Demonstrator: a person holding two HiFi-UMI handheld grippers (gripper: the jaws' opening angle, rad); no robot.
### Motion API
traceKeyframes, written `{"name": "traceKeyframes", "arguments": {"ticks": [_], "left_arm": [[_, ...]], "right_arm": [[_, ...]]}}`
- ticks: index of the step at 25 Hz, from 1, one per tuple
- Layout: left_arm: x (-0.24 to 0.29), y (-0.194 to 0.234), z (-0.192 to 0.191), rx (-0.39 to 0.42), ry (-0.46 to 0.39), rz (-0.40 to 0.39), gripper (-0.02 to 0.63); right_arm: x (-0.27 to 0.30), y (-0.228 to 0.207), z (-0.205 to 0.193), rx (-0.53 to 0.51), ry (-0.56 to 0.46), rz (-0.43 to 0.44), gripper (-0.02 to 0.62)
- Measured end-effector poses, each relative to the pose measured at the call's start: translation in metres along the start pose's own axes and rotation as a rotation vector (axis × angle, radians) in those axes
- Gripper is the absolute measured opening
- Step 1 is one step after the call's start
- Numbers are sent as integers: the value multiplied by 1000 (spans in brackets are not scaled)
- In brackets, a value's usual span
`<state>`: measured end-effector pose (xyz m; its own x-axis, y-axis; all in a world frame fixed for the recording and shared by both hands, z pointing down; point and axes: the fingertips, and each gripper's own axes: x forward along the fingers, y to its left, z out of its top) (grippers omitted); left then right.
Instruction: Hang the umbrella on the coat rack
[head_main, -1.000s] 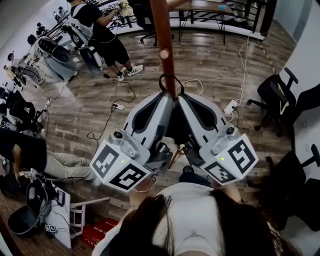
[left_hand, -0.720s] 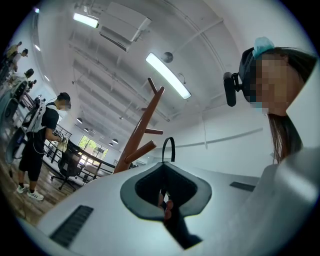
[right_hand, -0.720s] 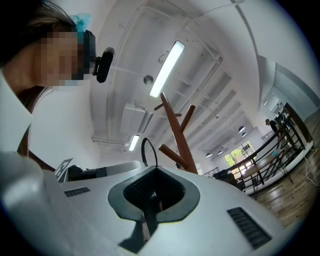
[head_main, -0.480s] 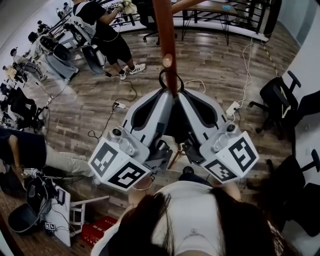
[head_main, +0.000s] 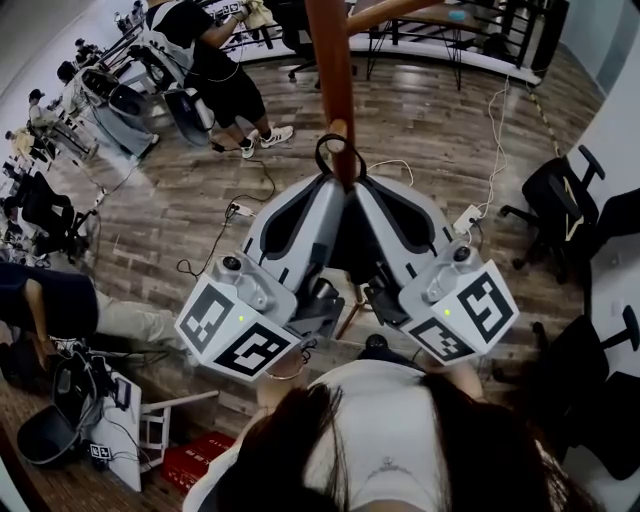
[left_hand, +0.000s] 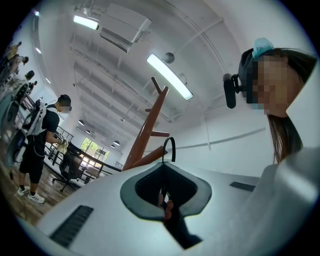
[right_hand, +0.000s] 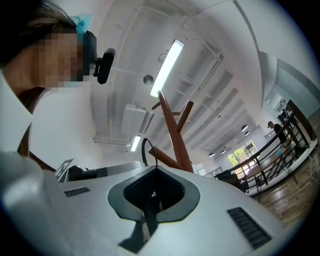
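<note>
The reddish-brown wooden coat rack (head_main: 331, 60) rises in the middle of the head view, with a short peg (head_main: 339, 131) on its pole. A dark folded umbrella (head_main: 350, 245) is squeezed between my two grippers. Its black loop strap (head_main: 340, 152) sticks up past the jaw tips, right at the peg. My left gripper (head_main: 333, 192) and right gripper (head_main: 362, 194) lean tip to tip, both shut on the umbrella. The left gripper (left_hand: 162, 164) view shows the strap (left_hand: 170, 146) in front of a rack arm (left_hand: 148, 156). The right gripper (right_hand: 154, 171) view shows the strap (right_hand: 146, 149) beside the rack (right_hand: 175, 131).
Wooden floor (head_main: 420, 110) lies below, with cables and a power strip (head_main: 238, 212). Black office chairs (head_main: 552, 200) stand at the right. People (head_main: 205, 60) work at stations on the left. A desk and railing (head_main: 430, 30) are behind the rack.
Both grippers and the umbrella have edged up and toward the pole. The loop strap now sits closer to the peg.
</note>
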<state>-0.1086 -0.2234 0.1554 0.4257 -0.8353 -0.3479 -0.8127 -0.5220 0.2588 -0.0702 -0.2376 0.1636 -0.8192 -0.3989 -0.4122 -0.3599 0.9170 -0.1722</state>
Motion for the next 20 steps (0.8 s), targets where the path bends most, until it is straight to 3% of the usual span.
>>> {"name": "traceKeyframes", "arguments": {"ticks": [20], "left_arm": [[15,18,-17,-30,39,21,11]], "right_arm": [[5,-25,-14,40,20,-25,35]]}}
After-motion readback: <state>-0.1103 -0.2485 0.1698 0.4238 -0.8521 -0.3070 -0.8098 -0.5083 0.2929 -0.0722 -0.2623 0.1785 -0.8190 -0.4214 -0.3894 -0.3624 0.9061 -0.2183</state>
